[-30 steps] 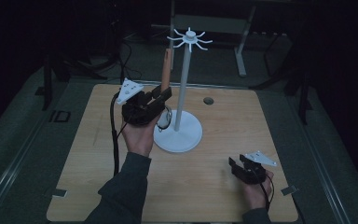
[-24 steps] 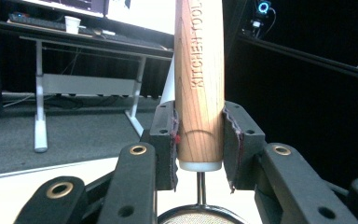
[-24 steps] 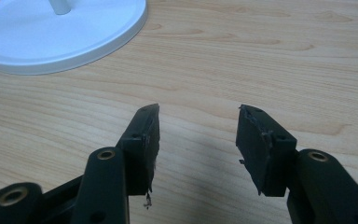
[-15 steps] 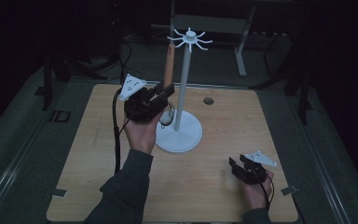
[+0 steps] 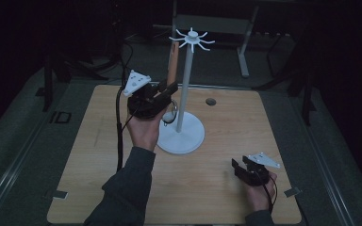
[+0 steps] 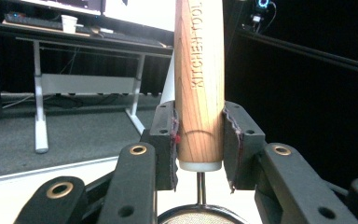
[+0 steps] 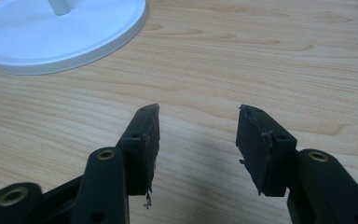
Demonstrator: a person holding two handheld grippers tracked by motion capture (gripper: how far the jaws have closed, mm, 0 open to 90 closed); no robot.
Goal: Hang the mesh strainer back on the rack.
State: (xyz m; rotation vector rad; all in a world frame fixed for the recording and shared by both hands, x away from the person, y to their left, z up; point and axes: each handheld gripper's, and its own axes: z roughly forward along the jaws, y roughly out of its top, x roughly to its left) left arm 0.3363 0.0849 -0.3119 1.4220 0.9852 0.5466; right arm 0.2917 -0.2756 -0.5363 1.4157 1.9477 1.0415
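My left gripper (image 5: 168,89) is shut on the wooden handle (image 5: 173,61) of a small kitchen strainer, held upright just left of the white stand's pole (image 5: 185,89). The strainer's round mesh (image 5: 169,116) hangs below the jaws. In the left gripper view both pads clamp the lower end of the handle (image 6: 199,70), and the mesh rim (image 6: 200,215) shows underneath. The stand's ring of hooks (image 5: 192,38) sits above the handle's tip. My right gripper (image 5: 238,168) rests near the table's front right corner, open, with bare wood between its jaws (image 7: 198,126).
The stand's round white base (image 5: 188,139) occupies the middle of the wooden table (image 5: 99,155) and shows in the right gripper view (image 7: 60,32). A small dark round spot (image 5: 210,101) lies behind it. A desk frame (image 5: 245,47) stands beyond the table.
My left gripper has edged slightly up and toward the stand's pole with the strainer still in it. The right gripper has stayed put.
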